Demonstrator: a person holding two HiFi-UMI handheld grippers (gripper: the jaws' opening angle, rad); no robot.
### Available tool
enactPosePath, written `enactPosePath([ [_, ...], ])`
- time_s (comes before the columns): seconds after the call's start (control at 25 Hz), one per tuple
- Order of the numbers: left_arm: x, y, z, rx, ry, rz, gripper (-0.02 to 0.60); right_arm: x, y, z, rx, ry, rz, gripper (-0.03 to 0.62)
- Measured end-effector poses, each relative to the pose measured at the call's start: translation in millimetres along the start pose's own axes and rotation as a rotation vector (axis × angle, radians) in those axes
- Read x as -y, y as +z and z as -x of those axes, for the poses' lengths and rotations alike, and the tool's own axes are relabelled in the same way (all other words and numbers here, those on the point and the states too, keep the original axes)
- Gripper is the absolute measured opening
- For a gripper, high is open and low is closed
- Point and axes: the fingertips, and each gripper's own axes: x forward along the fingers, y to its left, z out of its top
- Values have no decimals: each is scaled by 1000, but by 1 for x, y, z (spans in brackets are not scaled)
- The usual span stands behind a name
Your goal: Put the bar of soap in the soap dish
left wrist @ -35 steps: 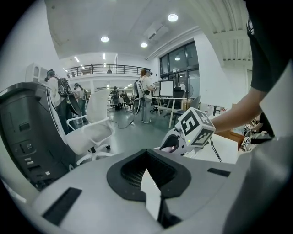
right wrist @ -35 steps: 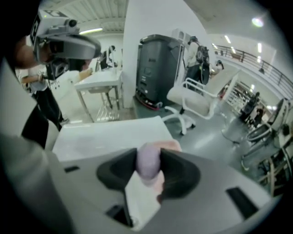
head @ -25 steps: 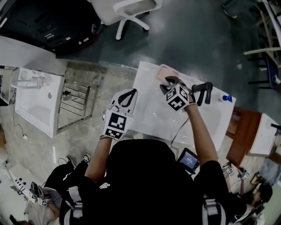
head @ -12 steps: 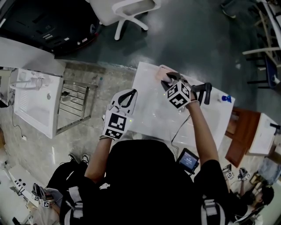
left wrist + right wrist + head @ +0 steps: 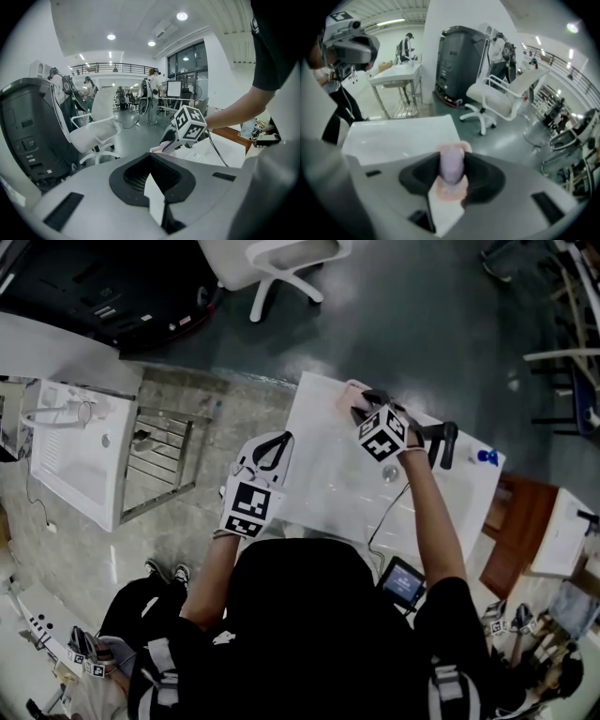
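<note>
While the right gripper [image 5: 364, 411] clamps the soap [image 5: 451, 168] above the white table [image 5: 328, 484] — grey floor [image 5: 422, 306] beyond — the left gripper [image 5: 277, 442] rests closed.

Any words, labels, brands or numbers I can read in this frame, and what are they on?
No readable words or numbers.
On the marker cube of the right gripper and the cube of the left gripper: black-and-white square patterns, no letters.
On the small screen: lit, too small to read.
On the black machine: nothing legible.
</note>
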Motion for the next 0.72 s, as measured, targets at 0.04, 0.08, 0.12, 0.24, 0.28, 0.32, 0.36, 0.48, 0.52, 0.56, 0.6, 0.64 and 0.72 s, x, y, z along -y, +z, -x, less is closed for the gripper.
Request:
enactPosePath([
  [0.04, 0, 0, 0, -1, 0, 1, 24, 0, 0, -1, 1, 1, -2, 179],
  [0.08, -1, -1, -1, -3, -1, 3, 23, 0, 2, -2, 3, 2, -5, 179],
  [0.12, -2, -1, -1, -5, -1, 4, 23, 1, 3, -3, 4, 4, -8, 179],
  [0.24, -2, -3, -3, -9, -2, 9, 23, 3, 7, -6, 8, 15, -17, 179],
  [0.28, -2, -4, -4, -11, -2, 11, 23, 3, 9, -7, 11, 17, -19, 179],
  [0.32, -2, -5, -5, -12, -2, 13, 23, 3, 10, -8, 14, 18, -20, 179],
  [0.36, -2, -5, -5, -13, -2, 15, 23, 3, 12, -9, 16, 18, -18, 179],
  [0.48, -2, -7, -6, -18, 1, 21, 23, 2, 18, -14, 20, 27, -8, 179],
  [0.52, -3, -7, -6, -20, 2, 24, 23, 1, 20, -16, 21, 29, -5, 179],
  [0.56, -4, -8, -6, -21, 3, 26, 23, 0, 22, -18, 22, 30, -2, 179],
  [0.6, -5, -9, -5, -22, 4, 28, 23, 0, 23, -20, 23, 30, 0, 179],
  [0.64, -5, -10, -5, -24, 6, 30, 23, -1, 24, -22, 21, 33, 1, 179],
  [0.72, -6, -11, -5, -25, 9, 34, 23, -3, 23, -26, 6, 44, 1, 179],
])
